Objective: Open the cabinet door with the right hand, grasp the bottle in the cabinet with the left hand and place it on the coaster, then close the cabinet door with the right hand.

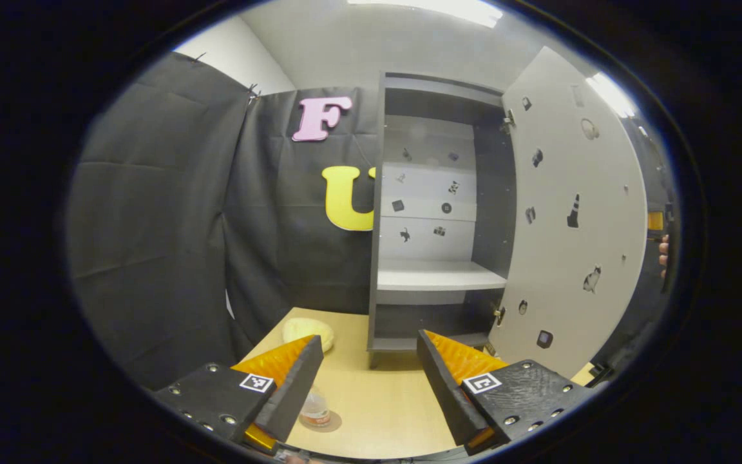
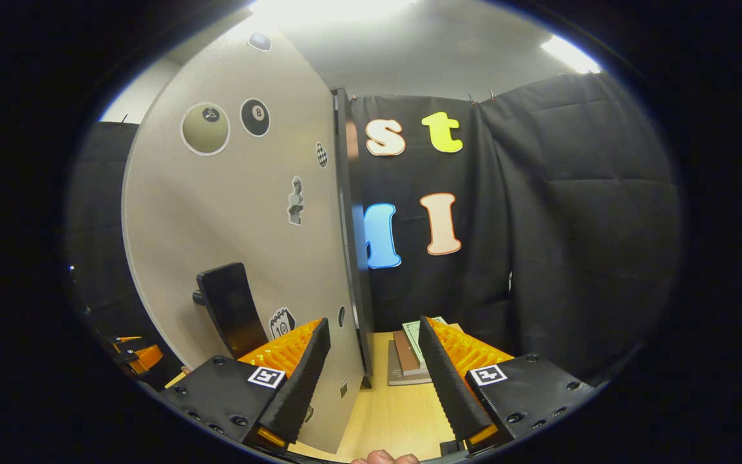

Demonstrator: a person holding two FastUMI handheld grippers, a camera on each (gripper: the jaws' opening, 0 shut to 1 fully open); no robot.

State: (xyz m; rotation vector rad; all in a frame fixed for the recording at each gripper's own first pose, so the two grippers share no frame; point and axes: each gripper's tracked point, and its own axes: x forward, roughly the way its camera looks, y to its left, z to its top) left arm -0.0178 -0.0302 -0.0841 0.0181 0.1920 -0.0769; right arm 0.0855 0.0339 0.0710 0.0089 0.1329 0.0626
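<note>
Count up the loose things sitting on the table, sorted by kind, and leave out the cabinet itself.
Bottle: 1
Coaster: 1
Pale round lump: 1
Stack of books: 1
Total: 4

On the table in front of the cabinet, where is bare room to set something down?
Free: the table strip between the bottle and the open door, before the cabinet; its middle shelf is bare too. Crowded: the left side, with bottle and a pale round thing, and beside the books.
</note>
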